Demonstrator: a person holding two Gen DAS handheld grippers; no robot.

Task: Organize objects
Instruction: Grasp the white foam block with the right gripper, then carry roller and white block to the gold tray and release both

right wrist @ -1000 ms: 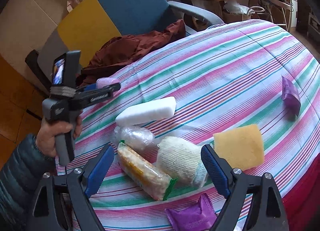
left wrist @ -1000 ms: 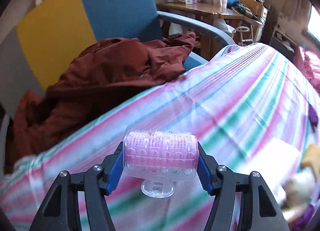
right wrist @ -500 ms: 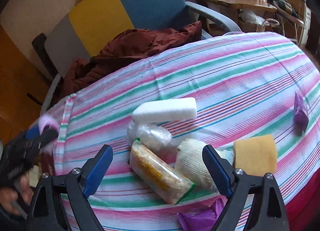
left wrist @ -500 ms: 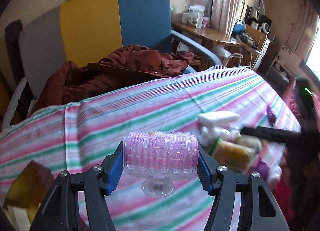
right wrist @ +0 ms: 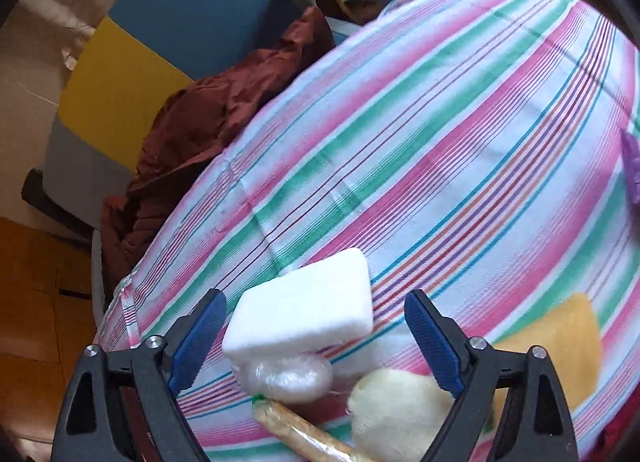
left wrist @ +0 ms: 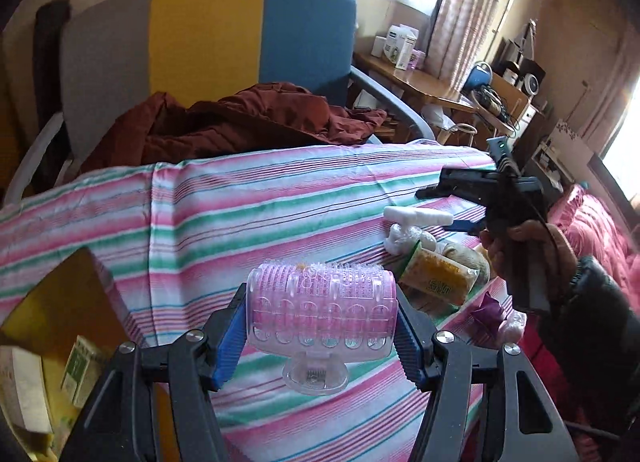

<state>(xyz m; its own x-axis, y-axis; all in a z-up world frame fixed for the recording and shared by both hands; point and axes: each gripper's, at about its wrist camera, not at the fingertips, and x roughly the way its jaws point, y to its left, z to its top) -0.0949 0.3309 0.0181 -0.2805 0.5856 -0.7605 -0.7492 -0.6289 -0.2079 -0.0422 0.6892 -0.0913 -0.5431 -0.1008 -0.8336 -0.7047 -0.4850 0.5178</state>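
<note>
My left gripper (left wrist: 320,326) is shut on a pink hair roller in a clear case (left wrist: 320,306), held above the striped tablecloth (left wrist: 248,214) near its left edge. In the right wrist view, my right gripper (right wrist: 316,326) hangs low over a white sponge block (right wrist: 304,310). Its jaws are closing, with the block between the blue pads (right wrist: 200,338). A gap still shows on each side. The left wrist view shows the right gripper (left wrist: 440,210) in a hand, over the white sponge (left wrist: 416,216).
Just behind the white block lie a clear wrapped ball (right wrist: 288,376), a yellow packet (right wrist: 304,438), a cream knitted piece (right wrist: 396,410) and a yellow sponge (right wrist: 560,346). A purple packet (right wrist: 632,158) lies far right. An open cardboard box (left wrist: 52,326) sits lower left. A maroon jacket (left wrist: 240,122) covers the chair.
The left gripper has swung left and up with the roller, bringing the cardboard box into view. The right gripper has dropped forward over the white sponge and its jaws have narrowed.
</note>
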